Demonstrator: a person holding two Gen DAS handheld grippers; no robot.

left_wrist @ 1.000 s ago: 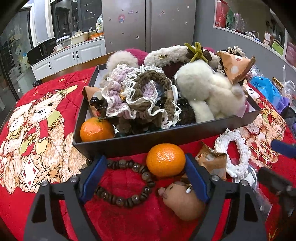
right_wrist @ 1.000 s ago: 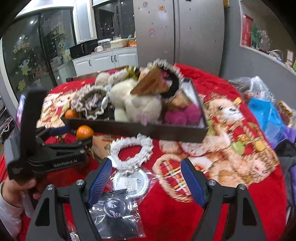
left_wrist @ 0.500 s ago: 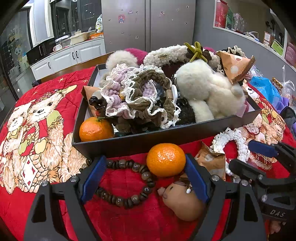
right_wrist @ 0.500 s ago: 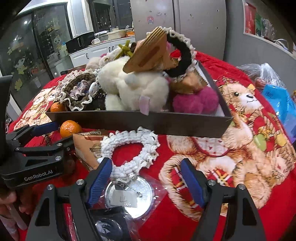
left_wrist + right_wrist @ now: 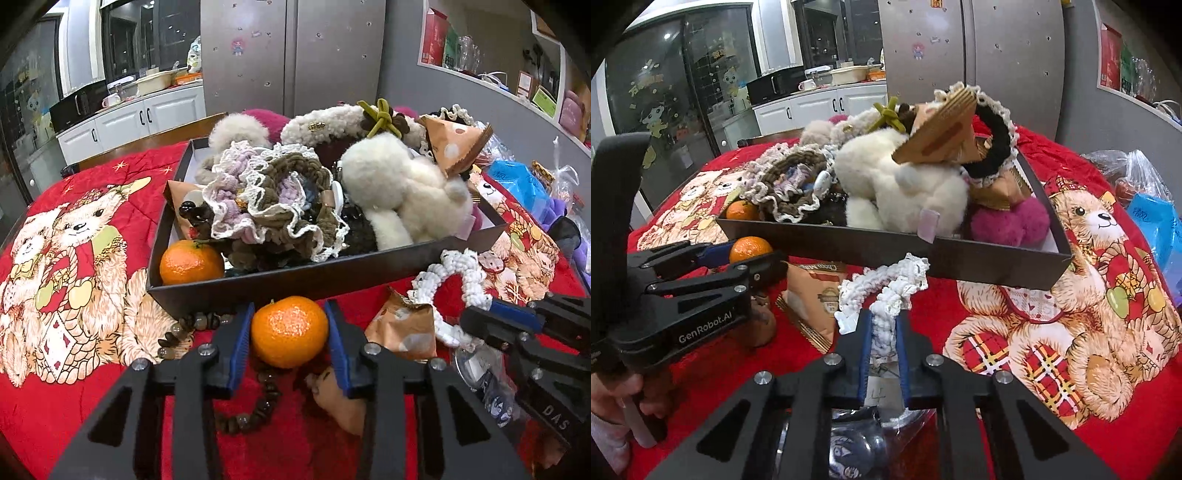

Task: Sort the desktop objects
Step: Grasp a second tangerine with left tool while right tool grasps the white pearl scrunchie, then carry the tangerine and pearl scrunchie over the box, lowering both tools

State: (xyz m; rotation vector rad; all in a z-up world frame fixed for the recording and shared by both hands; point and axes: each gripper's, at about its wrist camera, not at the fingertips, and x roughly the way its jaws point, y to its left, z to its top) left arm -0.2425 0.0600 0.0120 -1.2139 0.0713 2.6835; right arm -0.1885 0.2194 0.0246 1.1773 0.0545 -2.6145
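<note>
A loose orange (image 5: pixel 289 338) lies on the red bear blanket just in front of the dark box (image 5: pixel 295 280). My left gripper (image 5: pixel 289 314) is closing around it, and both blue pads touch its sides. The same grip shows in the right wrist view, with the left gripper (image 5: pixel 753 258) on the orange (image 5: pixel 750 249). My right gripper (image 5: pixel 884 317) is closing too, its pads pinching the near loop of a white crocheted scrunchie (image 5: pixel 886 280). The scrunchie (image 5: pixel 461 266) leans against the box's front wall (image 5: pixel 849 247). The box is heaped with scrunchies and plush toys.
A second orange (image 5: pixel 192 262) sits in the box's near left corner. A brown bead bracelet (image 5: pixel 255 410), a small brown figure (image 5: pixel 340 402) and a snack packet (image 5: pixel 406 328) lie around my left gripper. Clear bagged badges (image 5: pixel 857 450) lie under my right gripper. Blue bag (image 5: pixel 517 181) at right.
Both pairs of jaws have gone from wide apart to narrow. The left closed onto the orange where it lay. The right moved forward to the white scrunchie and pinched it.
</note>
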